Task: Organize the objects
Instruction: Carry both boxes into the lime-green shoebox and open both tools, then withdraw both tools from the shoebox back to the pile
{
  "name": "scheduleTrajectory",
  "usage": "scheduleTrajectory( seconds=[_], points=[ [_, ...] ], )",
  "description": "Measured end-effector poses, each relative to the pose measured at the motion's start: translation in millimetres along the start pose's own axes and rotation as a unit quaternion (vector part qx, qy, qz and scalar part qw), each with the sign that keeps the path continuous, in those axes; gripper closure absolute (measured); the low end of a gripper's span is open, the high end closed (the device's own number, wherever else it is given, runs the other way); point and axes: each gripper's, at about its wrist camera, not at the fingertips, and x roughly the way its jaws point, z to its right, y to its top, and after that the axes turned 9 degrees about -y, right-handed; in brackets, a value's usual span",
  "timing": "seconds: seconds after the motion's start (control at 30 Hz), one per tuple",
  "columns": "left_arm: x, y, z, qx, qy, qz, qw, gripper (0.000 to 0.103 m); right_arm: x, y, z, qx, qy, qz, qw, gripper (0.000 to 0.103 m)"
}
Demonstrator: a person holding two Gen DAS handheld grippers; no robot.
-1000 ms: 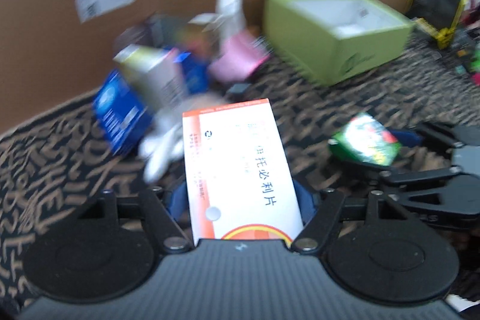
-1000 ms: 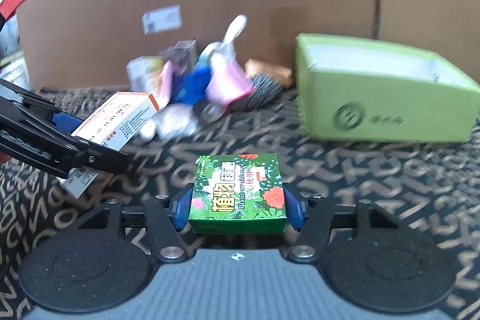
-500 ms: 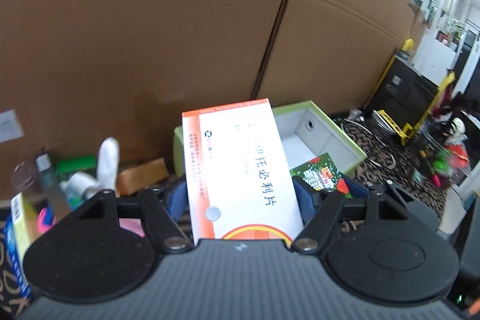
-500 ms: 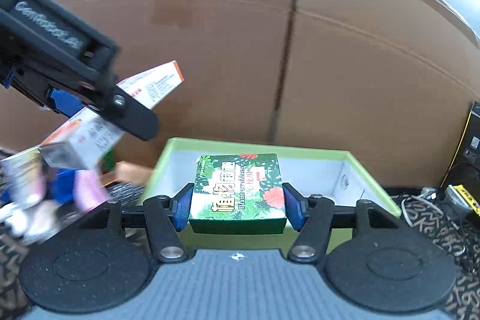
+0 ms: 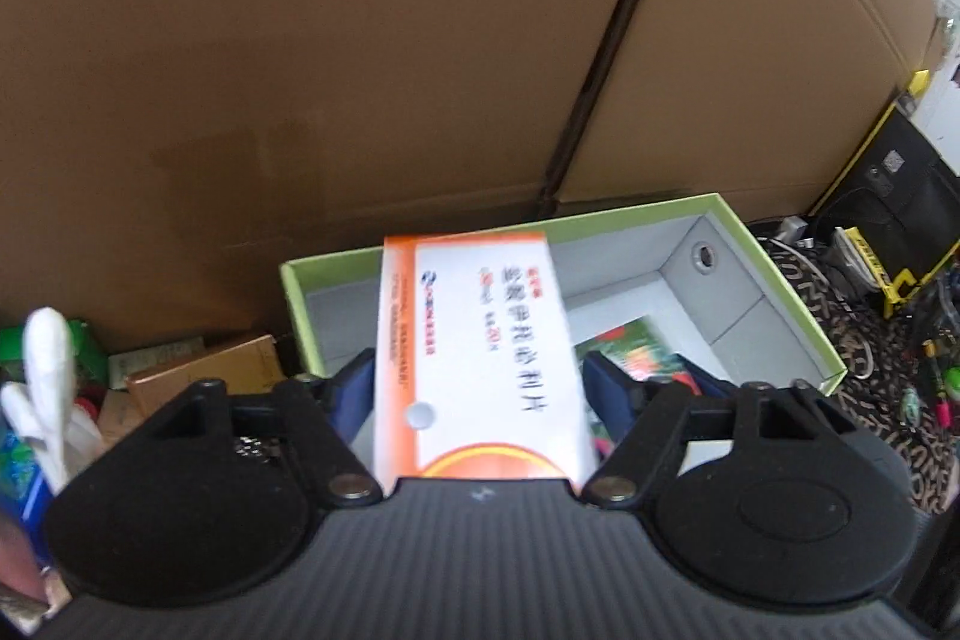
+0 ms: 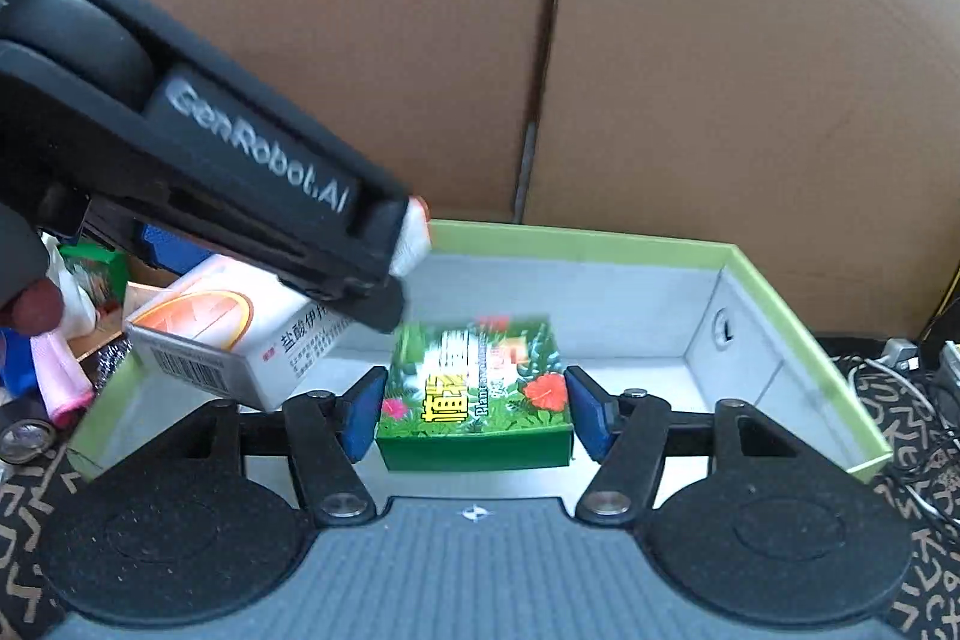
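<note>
Both tongs' boxes lie lengthwise, pointing away over green tray.

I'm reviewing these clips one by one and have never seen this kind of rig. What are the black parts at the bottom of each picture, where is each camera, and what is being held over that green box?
There is no robot arm: a person holds a two-finger gripper in each hand, and each gripper carries a fisheye camera that looks forward along its fingers. The black parts at the bottom are the gripper's own body.

In the left wrist view, the left gripper holds a white and orange medicine box. In the right wrist view, the right gripper has a green floral box between its blue pads, which look slightly parted from it; the blur hides contact. The left gripper also crosses that view from the upper left.

Both are over an open green box with a grey inside. Mixed items are piled to its left, and a cardboard wall stands behind.
</note>
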Motion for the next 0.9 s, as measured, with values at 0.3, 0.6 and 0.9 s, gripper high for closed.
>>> scheduleTrajectory(
  seconds=[0.3,0.6,0.9],
  points=[
    [-71,-12,0,-0.009,-0.050,0.058,0.9970,0.000,-42,8,13,-0.027,-0.062,0.051,0.996,0.007],
    [-167,-83,8,0.061,-0.009,0.092,0.9938,0.000,-133,-35,-29,0.005,0.008,0.102,0.995,0.000],
    [-241,-170,-63,-0.006,0.043,0.098,0.9942,0.000,-170,-81,-93,0.027,0.092,0.044,0.994,0.000]
  ],
)
